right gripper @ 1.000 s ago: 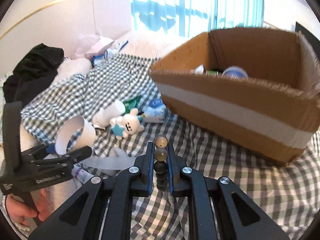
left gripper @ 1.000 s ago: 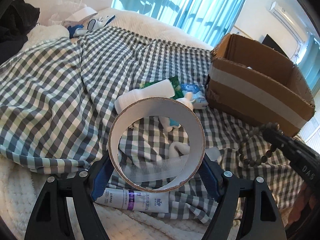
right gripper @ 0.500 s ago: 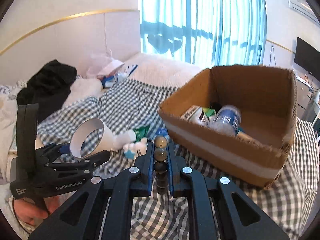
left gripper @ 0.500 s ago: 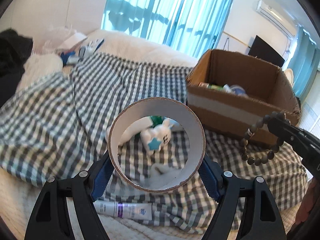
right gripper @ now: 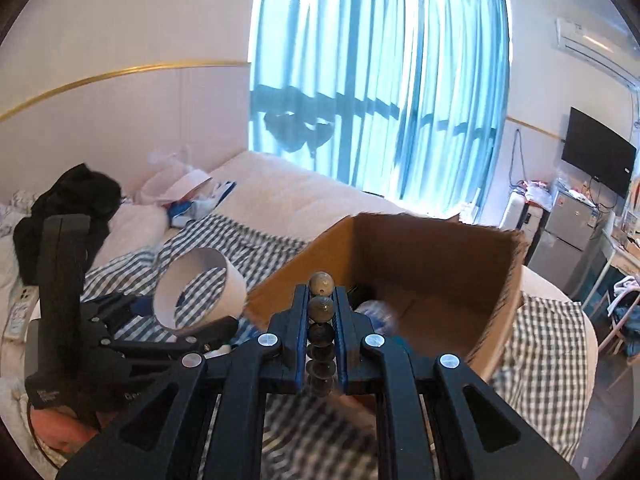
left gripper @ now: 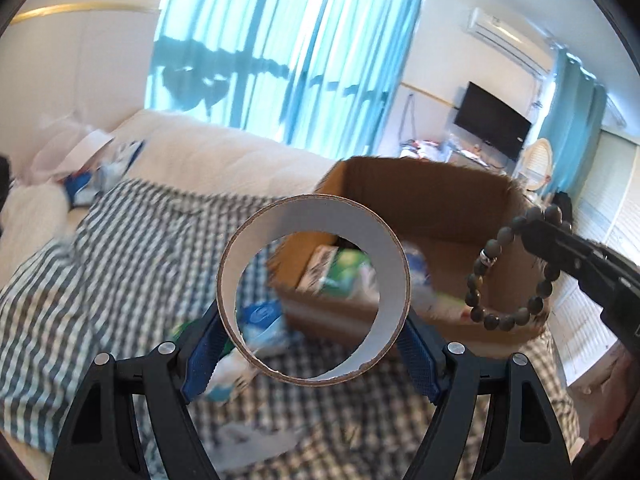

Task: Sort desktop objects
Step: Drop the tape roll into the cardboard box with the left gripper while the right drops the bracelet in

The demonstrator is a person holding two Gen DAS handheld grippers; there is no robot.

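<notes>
My left gripper (left gripper: 314, 342) is shut on a wide cardboard tape ring (left gripper: 320, 216), white inside, held upright in the air before the open cardboard box (left gripper: 440, 196). In the right wrist view the same tape ring (right gripper: 224, 272) shows at left beside the box (right gripper: 420, 256). My right gripper (right gripper: 321, 312) is shut on a bead bracelet (right gripper: 321, 284); its brown beads stand in a column between the pads. The bracelet (left gripper: 490, 256) hangs as a loop in front of the box's right side in the left wrist view. Inside the box lie several packets and a bottle, blurred.
A checked cloth (left gripper: 120, 248) covers the bed, with a blue-and-white packet (left gripper: 260, 316) and other blurred items on it near the box. Dark clothes (right gripper: 80, 200) and a white bag lie at the far left. A person's hand (right gripper: 60, 436) holds the left gripper.
Both grippers have risen with their loads. The views now look down into the box from above its front wall, and the items on the cloth have dropped low in view.
</notes>
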